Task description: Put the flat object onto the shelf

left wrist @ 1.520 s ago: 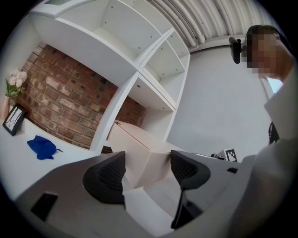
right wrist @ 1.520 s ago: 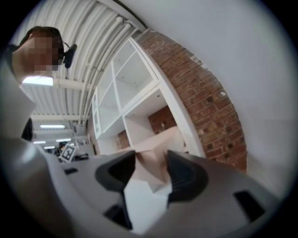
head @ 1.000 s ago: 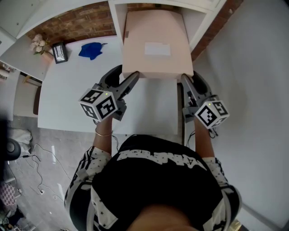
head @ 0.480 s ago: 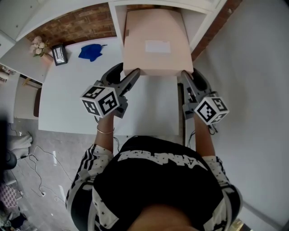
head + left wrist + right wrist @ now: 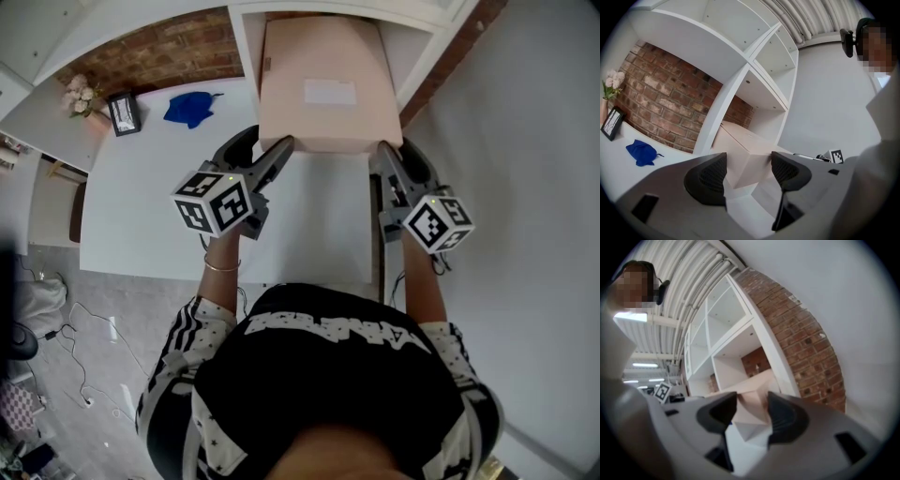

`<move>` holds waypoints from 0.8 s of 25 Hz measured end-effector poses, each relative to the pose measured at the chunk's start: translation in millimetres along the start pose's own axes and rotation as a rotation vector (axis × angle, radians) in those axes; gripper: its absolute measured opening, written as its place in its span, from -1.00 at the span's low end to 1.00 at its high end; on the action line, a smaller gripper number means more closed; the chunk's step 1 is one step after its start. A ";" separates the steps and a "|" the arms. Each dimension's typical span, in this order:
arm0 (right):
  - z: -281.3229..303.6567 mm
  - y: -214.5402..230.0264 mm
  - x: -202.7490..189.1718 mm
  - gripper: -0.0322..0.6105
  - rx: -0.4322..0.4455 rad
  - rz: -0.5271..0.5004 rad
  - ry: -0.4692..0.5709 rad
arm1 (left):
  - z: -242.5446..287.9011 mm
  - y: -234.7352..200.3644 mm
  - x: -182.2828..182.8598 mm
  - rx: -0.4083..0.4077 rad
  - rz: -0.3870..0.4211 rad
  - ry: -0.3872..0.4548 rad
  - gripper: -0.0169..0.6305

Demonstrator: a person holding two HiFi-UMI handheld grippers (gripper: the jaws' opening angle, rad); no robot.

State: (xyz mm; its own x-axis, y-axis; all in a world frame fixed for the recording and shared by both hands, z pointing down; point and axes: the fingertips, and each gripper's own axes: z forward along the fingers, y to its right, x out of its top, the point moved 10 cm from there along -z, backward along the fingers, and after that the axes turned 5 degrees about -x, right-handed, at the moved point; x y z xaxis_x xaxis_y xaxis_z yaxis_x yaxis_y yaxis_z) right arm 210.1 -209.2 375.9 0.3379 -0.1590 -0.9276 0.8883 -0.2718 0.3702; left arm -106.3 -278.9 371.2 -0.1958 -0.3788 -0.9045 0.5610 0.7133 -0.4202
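The flat object is a pale pink box (image 5: 323, 84) with a white label on top. Its far end lies inside a white shelf (image 5: 242, 56) compartment, and its near edge sticks out over the table. My left gripper (image 5: 281, 145) is shut on the near-left corner. In the left gripper view that corner of the box (image 5: 740, 150) sits between the dark pads (image 5: 708, 177) of the left gripper (image 5: 747, 168). My right gripper (image 5: 382, 150) is shut on the near-right corner, and the right gripper view shows the box (image 5: 752, 401) wedged in the right gripper (image 5: 752, 416).
A white table (image 5: 141, 206) runs under the box and to the left. At its back stand a blue cloth (image 5: 190, 105), a small picture frame (image 5: 124, 110) and flowers (image 5: 82, 92), against a brick wall (image 5: 159, 47). A plain grey wall (image 5: 525, 141) closes the right side.
The box and both grippers have edged a little farther into the shelf compartment. The grips on the two near corners are unchanged.
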 end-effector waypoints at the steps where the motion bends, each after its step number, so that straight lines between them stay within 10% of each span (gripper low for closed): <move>1: 1.1 0.9 -0.1 -0.20 -0.001 -0.001 0.000 | 0.9 -0.5 0.3 0.002 0.000 0.000 0.05; 20: 19.7 4.3 3.6 -0.21 -0.030 -0.007 0.007 | 13.9 -9.3 6.6 0.052 0.001 0.006 0.02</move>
State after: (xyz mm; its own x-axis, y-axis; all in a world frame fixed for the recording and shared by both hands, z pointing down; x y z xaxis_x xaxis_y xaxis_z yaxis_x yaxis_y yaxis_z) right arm 209.0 -229.6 375.2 0.3339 -0.1508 -0.9305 0.8996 -0.2439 0.3623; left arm -101.7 -296.3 370.1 -0.2002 -0.3746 -0.9053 0.6020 0.6820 -0.4153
